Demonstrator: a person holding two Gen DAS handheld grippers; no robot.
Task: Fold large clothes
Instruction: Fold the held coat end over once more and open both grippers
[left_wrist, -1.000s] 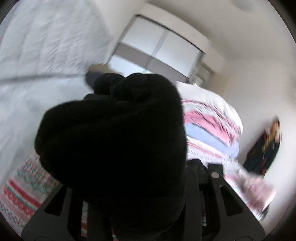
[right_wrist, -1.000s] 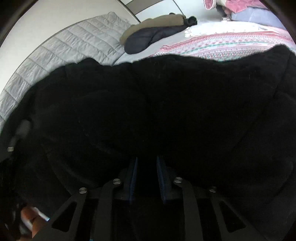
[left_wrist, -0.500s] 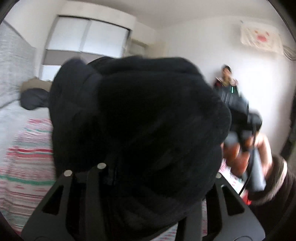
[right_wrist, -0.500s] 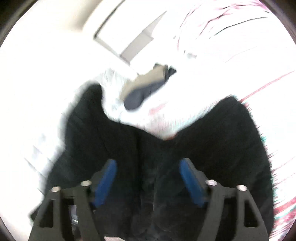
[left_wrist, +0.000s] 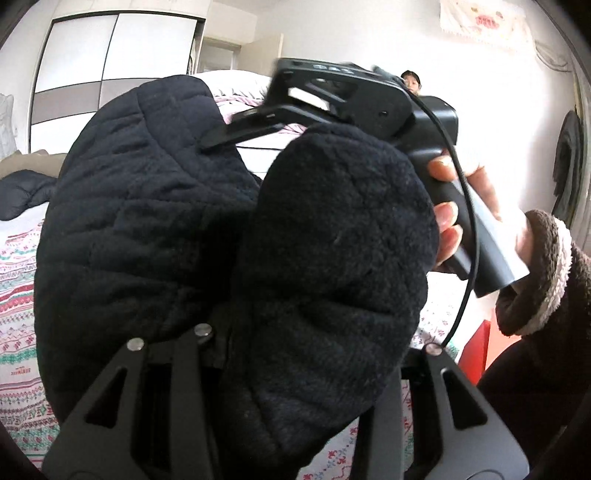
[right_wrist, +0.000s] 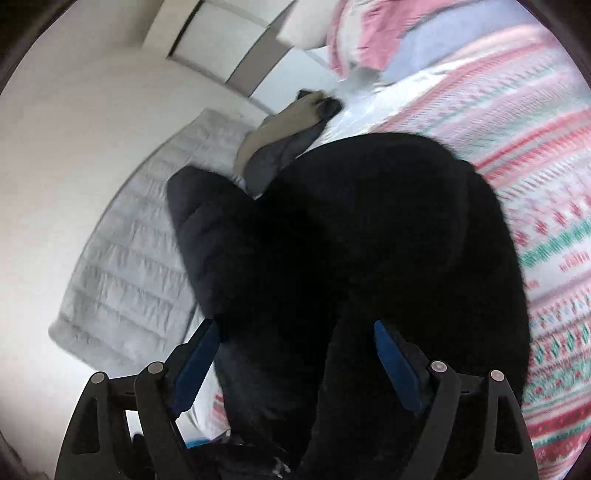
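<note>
A large black quilted, fleece-lined garment (left_wrist: 177, 236) is bunched up and lifted above the patterned bed. It fills the middle of the left wrist view and covers my left gripper's (left_wrist: 295, 369) fingers; the cloth seems clamped there, but the tips are hidden. In the right wrist view the same garment (right_wrist: 351, 258) hangs between the blue pads (right_wrist: 397, 365) of my right gripper (right_wrist: 295, 354), whose jaws stand wide apart. The right gripper's body (left_wrist: 343, 96) and the hand holding it show in the left wrist view, just behind the garment.
The bed has a pink, green and white patterned cover (right_wrist: 546, 206). A tan and dark jacket (right_wrist: 291, 129) lies near a grey quilted headboard (right_wrist: 125, 266). Striped folded bedding (right_wrist: 413, 40) is piled beyond. A wardrobe (left_wrist: 110, 62) and a person (left_wrist: 412, 79) stand by the wall.
My right gripper has opened from shut on the cloth to wide apart. The left gripper has swung round with the garment and now faces the right gripper and the room.
</note>
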